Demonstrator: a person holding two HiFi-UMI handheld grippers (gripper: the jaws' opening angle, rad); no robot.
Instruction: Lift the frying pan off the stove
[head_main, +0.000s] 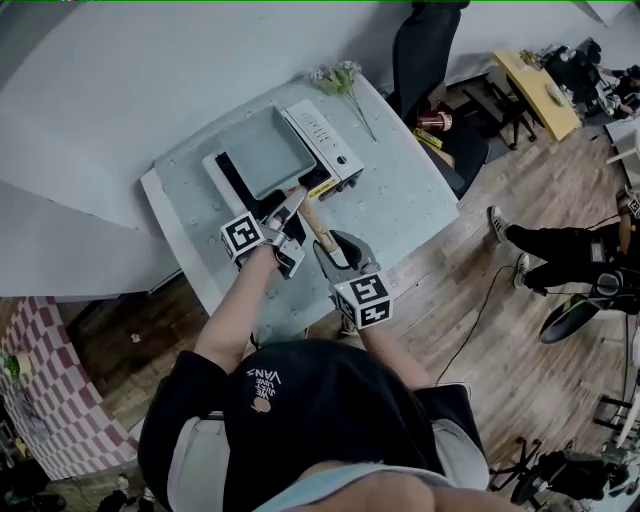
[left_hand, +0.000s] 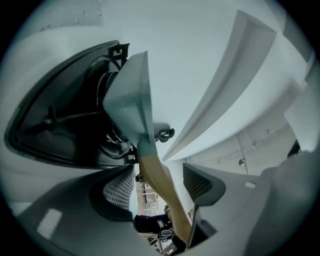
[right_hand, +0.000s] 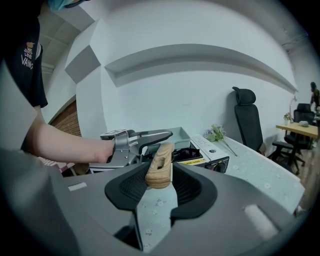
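**Item:** pan (head_main: 268, 150), square, grey-blue. It is seated on the stove (head_main: 330, 145) at the far left of the table (head_main: 410, 205), with its wooden handle (head_main: 312, 222) pointed toward the near edge. Not yet lifted.

**Step in hand:** a grip is taken on the handle.
- Right gripper (right_hand: 161, 179): the pads (right_hand: 131, 187) are set against both sides of the handle's near end.
- Left gripper (left_hand: 159, 186): the jaws are held apart. The handle is passed between them close to the pan and, as far as can be seen, is touched by neither side.

**Next move, as judged:** the left jaws are to be closed on the handle. Both grippers are then to be raised together and kept level, so that the pan is brought clear of the stove without tipping.

**Surface:** 1 pale table with a small dot pattern. 1 sprig of flowers (head_main: 345, 85) is laid at the far edge, just beside the stove.

**Room:**
- White wall beyond the table.
- Wood floor (head_main: 500, 340).
- 1 black chair (head_main: 425, 50), far right.
- 1 yellow desk (head_main: 535, 90), farther right.
- 1 person's legs (head_main: 540, 240), at right.
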